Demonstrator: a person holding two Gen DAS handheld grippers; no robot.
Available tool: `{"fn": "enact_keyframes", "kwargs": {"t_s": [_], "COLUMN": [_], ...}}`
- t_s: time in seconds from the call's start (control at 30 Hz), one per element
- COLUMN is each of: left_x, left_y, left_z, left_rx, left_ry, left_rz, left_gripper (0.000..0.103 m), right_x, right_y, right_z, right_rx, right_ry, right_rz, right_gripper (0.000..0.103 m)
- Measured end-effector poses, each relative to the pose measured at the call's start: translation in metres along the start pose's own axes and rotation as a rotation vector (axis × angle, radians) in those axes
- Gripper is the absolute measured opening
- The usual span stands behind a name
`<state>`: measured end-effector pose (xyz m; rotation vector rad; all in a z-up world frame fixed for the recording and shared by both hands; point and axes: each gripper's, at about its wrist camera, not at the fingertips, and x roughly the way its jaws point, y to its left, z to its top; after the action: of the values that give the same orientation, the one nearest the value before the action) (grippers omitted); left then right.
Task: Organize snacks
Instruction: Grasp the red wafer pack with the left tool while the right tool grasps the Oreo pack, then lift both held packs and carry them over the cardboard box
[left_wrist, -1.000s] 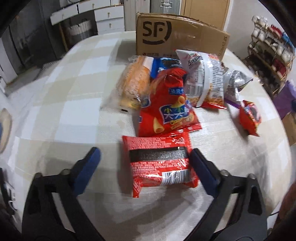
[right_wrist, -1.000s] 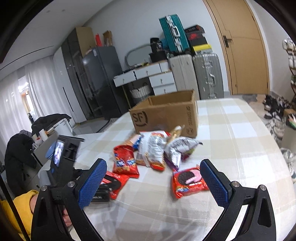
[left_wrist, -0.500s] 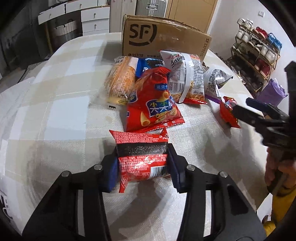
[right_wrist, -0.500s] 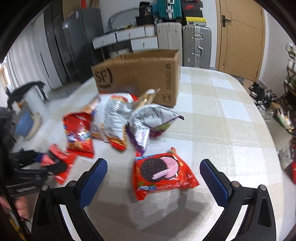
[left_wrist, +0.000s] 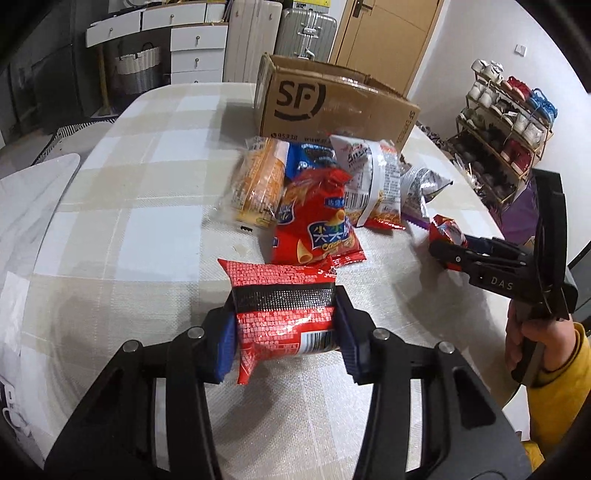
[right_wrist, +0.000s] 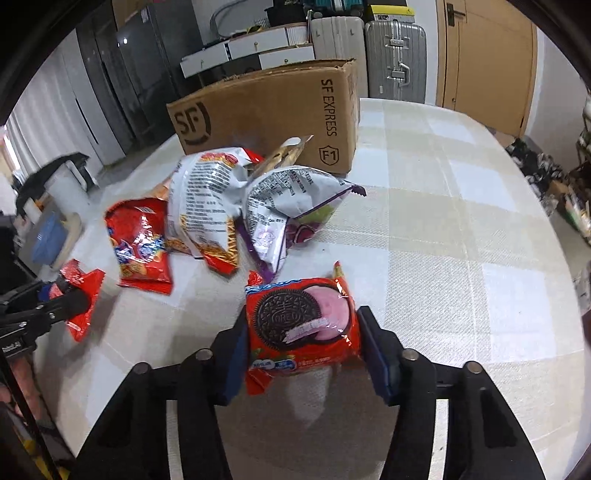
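Hidden: the box interior shows in neither view, so its contents cannot be told.
Cut off: in the left view the right gripper covers most of the Oreo pack; only a red corner shows. In the right view the left gripper enters at the left edge, blurred.
Hard to read: small print on the white bag and silver bag.
Box: cardboard, standing at the far side of the checked surface, just behind the snack pile.
Pile: orange pack, blue pack, red chip bag, white and silver bags, overlapping.
Left gripper: clamped on the red noodle pack, near edge of the surface.
Right gripper: jaws have just been closing, now pressing both sides of the Oreo pack, just in front of the pile.
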<state>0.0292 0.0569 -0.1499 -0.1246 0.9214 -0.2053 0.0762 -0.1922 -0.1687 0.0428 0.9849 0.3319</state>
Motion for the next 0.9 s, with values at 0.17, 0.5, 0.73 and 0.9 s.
{"fn": "enact_keyframes", "kwargs": {"t_s": [0.17, 0.5, 0.73, 0.9], "left_x": [-0.017, -0.068, -0.107, -0.136], "left_y": [-0.002, -0.015, -0.033, -0.044], "left_z": [0.0, 0.005, 0.01, 0.013], "left_rx": [-0.002, 0.024, 0.061, 0.075], "left_ry": [-0.031, -0.127, -0.197, -0.246], "left_rz": [-0.01, -0.019, -0.032, -0.039], "left_gripper": [0.043, 0.043, 0.043, 0.043], "right_x": [-0.016, -0.084, -0.14, -0.168], "right_y": [-0.002, 0.019, 0.051, 0.064], "right_z": [-0.003, 0.006, 0.012, 0.016], "right_rx": [0.05, 0.075, 0.04, 0.012], "right_ry": [-0.043, -0.214, -0.325, -0.372], "right_rz": [0.053, 0.215, 0.318, 0.348], "right_gripper": [0.051, 0.051, 0.051, 0.051]}}
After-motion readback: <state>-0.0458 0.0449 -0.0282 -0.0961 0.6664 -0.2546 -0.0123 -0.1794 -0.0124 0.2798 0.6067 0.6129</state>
